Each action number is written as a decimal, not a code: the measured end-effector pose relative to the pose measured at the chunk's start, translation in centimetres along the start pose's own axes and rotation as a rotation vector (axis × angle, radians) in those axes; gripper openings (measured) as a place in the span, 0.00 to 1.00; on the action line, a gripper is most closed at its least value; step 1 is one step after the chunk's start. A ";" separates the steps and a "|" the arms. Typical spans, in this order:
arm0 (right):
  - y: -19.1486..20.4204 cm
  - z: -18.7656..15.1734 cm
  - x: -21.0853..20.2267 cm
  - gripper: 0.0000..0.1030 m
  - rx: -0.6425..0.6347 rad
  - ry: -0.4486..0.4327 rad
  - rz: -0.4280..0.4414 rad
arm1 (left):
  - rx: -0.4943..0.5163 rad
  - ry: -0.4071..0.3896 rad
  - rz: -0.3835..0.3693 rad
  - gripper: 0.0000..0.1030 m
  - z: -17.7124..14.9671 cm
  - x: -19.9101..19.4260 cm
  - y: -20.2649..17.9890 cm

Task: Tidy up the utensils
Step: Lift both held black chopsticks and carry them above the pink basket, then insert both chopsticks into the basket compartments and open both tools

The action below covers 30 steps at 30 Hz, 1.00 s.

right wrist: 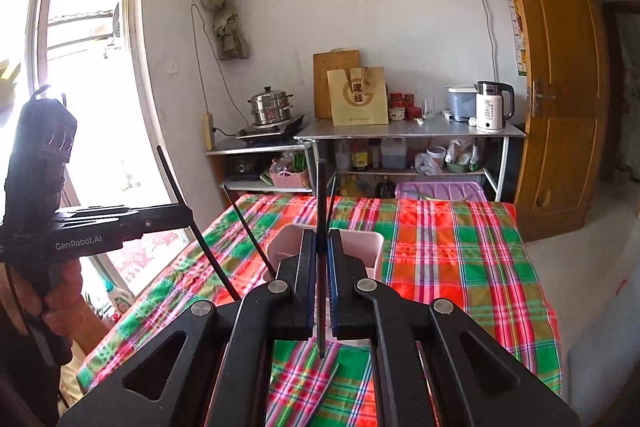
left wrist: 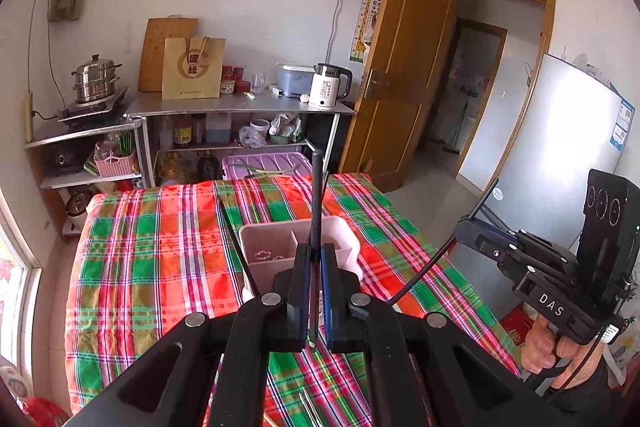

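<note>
My left gripper (left wrist: 316, 259) is shut on a dark chopstick (left wrist: 317, 195) that stands upright between the jaws, above a pink divided utensil holder (left wrist: 344, 227) on the plaid table. My right gripper (right wrist: 322, 247) is shut on another dark chopstick (right wrist: 321, 195), also upright, over the same pink holder (right wrist: 372, 239). The right gripper also shows at the right of the left wrist view (left wrist: 468, 227), its chopstick (left wrist: 424, 271) slanting down. The left gripper shows at the left of the right wrist view (right wrist: 184, 215), its chopstick (right wrist: 200, 231) slanting. Another dark chopstick (right wrist: 250, 231) leans in the holder.
The table carries a red-green plaid cloth (left wrist: 160, 267). A metal utensil (left wrist: 310, 407) lies on the cloth near me. Behind the table stand steel shelves (left wrist: 240, 107) with a kettle (left wrist: 328, 87), a steamer pot (left wrist: 96, 79) and a purple bin (left wrist: 268, 165). A wooden door (left wrist: 404, 67) stands open.
</note>
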State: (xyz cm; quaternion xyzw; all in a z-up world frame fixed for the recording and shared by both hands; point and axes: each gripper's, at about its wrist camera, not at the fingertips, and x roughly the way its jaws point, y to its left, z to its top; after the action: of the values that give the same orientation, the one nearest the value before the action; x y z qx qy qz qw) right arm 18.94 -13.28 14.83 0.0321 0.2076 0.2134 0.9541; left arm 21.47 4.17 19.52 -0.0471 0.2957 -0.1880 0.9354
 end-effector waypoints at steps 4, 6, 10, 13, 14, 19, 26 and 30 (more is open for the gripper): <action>0.4 1.8 1.2 0.05 -0.001 -0.025 0.008 | -0.017 -0.034 0.009 0.05 2.4 -0.2 0.9; 0.5 2.4 1.9 0.05 0.001 -0.033 0.008 | -0.020 -0.044 0.022 0.05 3.5 0.1 1.4; 0.5 3.2 3.6 0.05 0.012 -0.039 0.010 | -0.025 -0.040 0.042 0.05 4.9 1.5 2.4; 0.6 3.5 4.6 0.05 0.023 -0.041 0.015 | -0.034 -0.041 0.045 0.05 5.4 2.6 3.2; 0.5 3.5 5.0 0.05 0.027 -0.040 0.017 | -0.036 -0.041 0.044 0.05 5.5 2.9 3.5; 0.5 2.6 7.0 0.05 0.031 -0.010 0.021 | -0.048 -0.023 0.052 0.05 4.9 5.2 4.7; -0.1 0.4 9.5 0.05 0.050 0.058 0.018 | -0.061 0.040 0.054 0.05 3.1 8.9 5.9; -0.6 -0.2 10.3 0.05 0.061 0.085 0.016 | -0.054 0.034 0.060 0.05 2.9 9.4 6.1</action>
State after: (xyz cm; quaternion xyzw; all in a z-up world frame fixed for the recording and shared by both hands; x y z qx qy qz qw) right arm 27.58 -9.48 10.57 0.0538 0.2543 0.2158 0.9412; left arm 32.22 6.22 15.68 -0.0605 0.3177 -0.1527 0.9339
